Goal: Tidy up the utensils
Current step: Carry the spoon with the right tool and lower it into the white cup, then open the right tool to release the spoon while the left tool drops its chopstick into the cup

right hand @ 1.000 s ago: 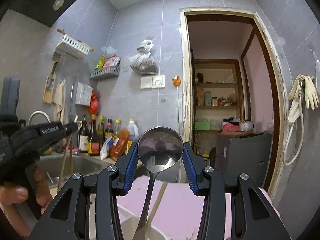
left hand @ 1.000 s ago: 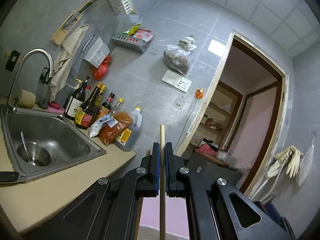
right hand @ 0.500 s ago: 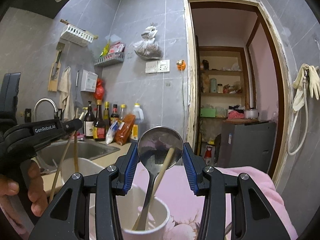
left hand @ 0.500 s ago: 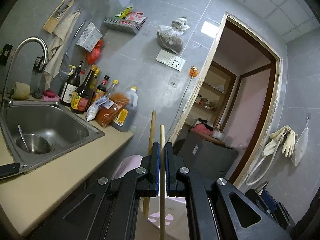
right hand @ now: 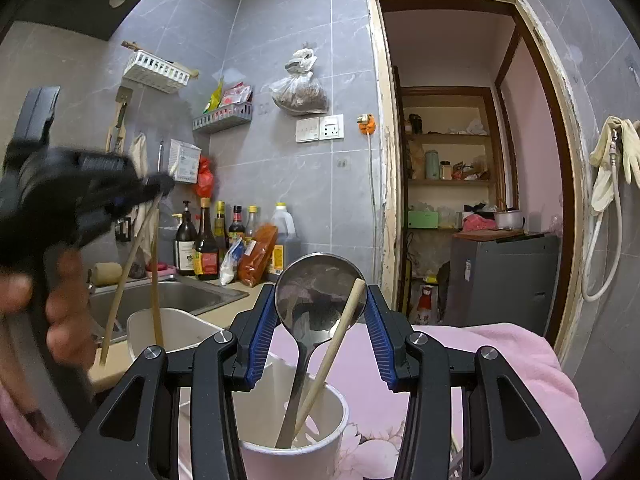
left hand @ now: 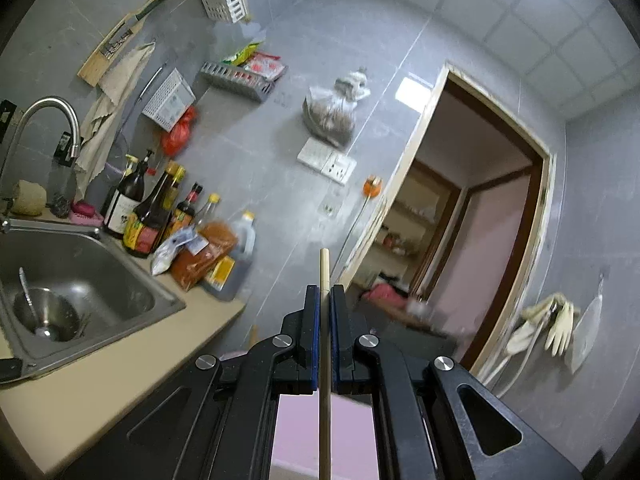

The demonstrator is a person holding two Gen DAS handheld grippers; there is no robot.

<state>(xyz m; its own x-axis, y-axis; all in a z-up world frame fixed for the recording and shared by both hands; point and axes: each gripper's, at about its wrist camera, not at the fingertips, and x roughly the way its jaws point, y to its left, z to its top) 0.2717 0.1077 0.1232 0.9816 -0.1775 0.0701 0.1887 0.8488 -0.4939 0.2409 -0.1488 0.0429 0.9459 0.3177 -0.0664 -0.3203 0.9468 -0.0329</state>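
Observation:
My left gripper (left hand: 325,300) is shut on a wooden chopstick (left hand: 324,360) that runs upright between its pads. In the right wrist view the left gripper (right hand: 158,186) is raised at the left with two chopsticks (right hand: 132,264) hanging from it; one reaches into a white container (right hand: 172,328). My right gripper (right hand: 320,312) is open around the bowl of a metal spoon (right hand: 316,300). The spoon stands in a white cup (right hand: 296,436) together with one wooden chopstick (right hand: 336,344). I cannot tell whether the pads touch the spoon.
A steel sink (left hand: 80,300) with a bowl and spoon in it lies at the left, with sauce bottles (left hand: 160,212) behind it along the grey wall. A pink flowered cloth (right hand: 500,380) covers the surface under the cup. A doorway (right hand: 460,180) opens at the right.
The left gripper has risen with its chopsticks and tilted upward. The right gripper has lowered toward the cup, which now shows with the spoon and a chopstick in it.

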